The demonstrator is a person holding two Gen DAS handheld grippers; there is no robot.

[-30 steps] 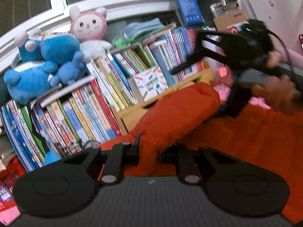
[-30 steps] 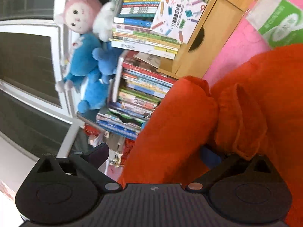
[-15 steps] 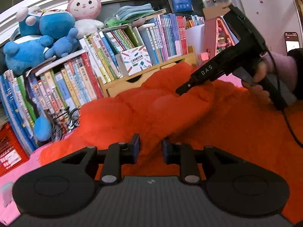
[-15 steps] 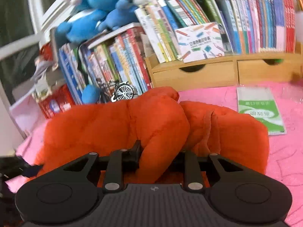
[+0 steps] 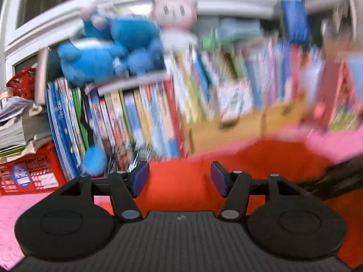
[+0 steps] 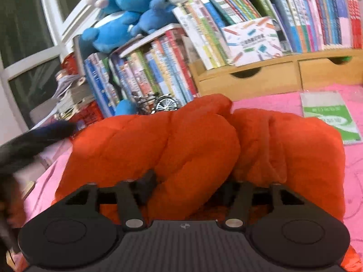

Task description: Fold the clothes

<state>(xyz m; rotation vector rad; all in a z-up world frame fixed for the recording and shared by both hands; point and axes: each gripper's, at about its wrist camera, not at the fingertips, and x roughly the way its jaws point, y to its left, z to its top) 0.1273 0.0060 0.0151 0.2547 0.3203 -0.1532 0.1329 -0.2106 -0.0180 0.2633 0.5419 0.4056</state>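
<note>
On pink cloth, one orange jacket, two blue plushies.

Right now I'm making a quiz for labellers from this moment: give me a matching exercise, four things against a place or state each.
Things:
1. left gripper
2. orange garment
3. green-and-white packet
4. blue plush toys

Places or states:
A. flat on the pink cover, beside the garment
B. on top of the books
C. jaws apart, nothing between them
D. bunched in a mound

Pairs: 1-C, 2-D, 3-A, 4-B
</note>
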